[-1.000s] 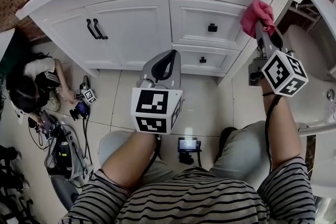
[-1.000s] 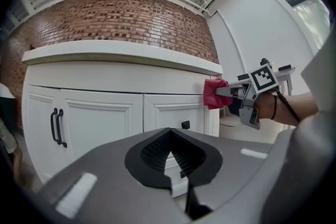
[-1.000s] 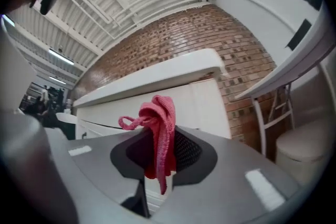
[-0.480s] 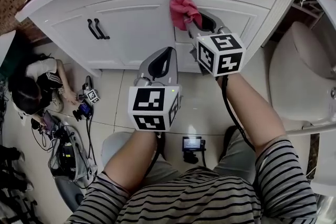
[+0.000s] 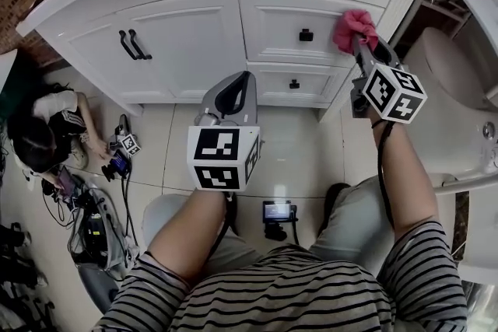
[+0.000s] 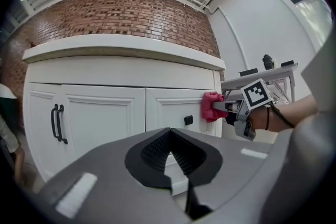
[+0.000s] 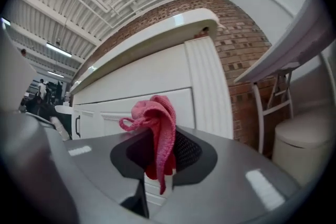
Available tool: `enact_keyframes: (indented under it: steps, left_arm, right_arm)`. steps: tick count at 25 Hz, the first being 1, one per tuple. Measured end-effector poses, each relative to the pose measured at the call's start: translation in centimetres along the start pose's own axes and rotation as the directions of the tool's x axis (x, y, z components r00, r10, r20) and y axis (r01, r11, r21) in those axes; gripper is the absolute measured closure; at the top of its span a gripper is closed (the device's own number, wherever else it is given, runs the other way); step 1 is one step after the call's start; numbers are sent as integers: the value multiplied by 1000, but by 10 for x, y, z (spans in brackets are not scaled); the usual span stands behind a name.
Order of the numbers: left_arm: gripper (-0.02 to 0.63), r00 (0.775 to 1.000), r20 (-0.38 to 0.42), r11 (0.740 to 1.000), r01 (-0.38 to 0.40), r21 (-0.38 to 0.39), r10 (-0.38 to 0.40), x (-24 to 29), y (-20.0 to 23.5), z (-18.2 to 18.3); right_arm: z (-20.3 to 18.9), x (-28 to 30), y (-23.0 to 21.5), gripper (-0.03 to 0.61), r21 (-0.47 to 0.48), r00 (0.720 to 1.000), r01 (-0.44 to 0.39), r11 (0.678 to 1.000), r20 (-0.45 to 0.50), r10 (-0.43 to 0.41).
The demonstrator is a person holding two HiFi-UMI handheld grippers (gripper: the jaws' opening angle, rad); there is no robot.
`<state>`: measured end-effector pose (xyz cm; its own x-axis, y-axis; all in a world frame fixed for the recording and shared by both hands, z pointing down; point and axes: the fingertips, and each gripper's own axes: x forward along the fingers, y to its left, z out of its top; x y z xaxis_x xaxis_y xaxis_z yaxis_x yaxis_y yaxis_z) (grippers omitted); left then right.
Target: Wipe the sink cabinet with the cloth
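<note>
The white sink cabinet (image 5: 194,35) fills the top of the head view. A pink cloth (image 5: 354,26) is pressed against the right end of its upper drawer front, beside the fluted corner post. My right gripper (image 5: 360,44) is shut on the cloth. In the right gripper view the cloth (image 7: 157,126) bulges up from between the jaws. In the left gripper view the cloth (image 6: 211,107) touches the drawer, with the right gripper (image 6: 230,108) behind it. My left gripper (image 5: 233,93) hangs lower, short of the cabinet, shut with nothing in it.
Two black door handles (image 5: 128,44) and a black drawer knob (image 5: 306,35) stick out from the cabinet front. A toilet (image 5: 447,82) stands to the right. A person (image 5: 47,128) sits on the floor at left beside cabled equipment (image 5: 93,221). A small device (image 5: 278,211) lies near my feet.
The right gripper swept the cloth left across the upper drawer, then back to its right end. The left gripper has barely moved.
</note>
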<state>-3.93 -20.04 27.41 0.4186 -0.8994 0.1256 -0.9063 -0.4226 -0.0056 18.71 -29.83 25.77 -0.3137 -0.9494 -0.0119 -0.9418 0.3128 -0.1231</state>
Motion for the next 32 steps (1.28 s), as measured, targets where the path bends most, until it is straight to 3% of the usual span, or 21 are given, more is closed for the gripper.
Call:
enact_keyframes:
  steps: [3, 5, 8, 11, 14, 18, 22, 28, 32]
  left_arm:
    - [626, 1000, 2, 1000, -2, 11, 2, -2, -4, 2]
    - [626, 1000, 13, 1000, -3, 13, 3, -4, -3, 6]
    - [626, 999, 43, 1000, -10, 0, 10, -8, 2, 16]
    - [626, 998, 64, 1000, -25, -10, 25, -9, 9, 22]
    - [626, 998, 51, 999, -37, 4, 37, -7, 12, 17]
    - [626, 998, 35, 999, -49, 5, 48, -7, 20, 13]
    - [626, 998, 39, 999, -51, -2, 51, -9, 26, 14]
    - [626, 999, 35, 999, -36, -12, 37, -7, 19, 13]
    - [626, 1000, 16, 1000, -26, -13, 26, -6, 10, 8]
  right_arm:
    - [-4, -21, -30, 502, 21, 997, 71, 997, -21, -70]
    - [-5, -31, -25, 505, 79, 998, 64, 995, -16, -63]
    - [-8, -24, 41, 505, 109, 993, -116, 987, 13, 116]
    - [-38, 4, 132, 505, 77, 938, -341, 937, -28, 344]
    - [-79, 40, 181, 504, 50, 902, -413, 909, -110, 417]
    - [-115, 75, 179, 505, 46, 921, -343, 938, -179, 345]
    - [-132, 74, 151, 503, 44, 936, -278, 959, -213, 281]
    - [-135, 28, 43, 500, 36, 969, -100, 994, -223, 105]
    - [-125, -6, -32, 498, 64, 965, 76, 995, -255, -57]
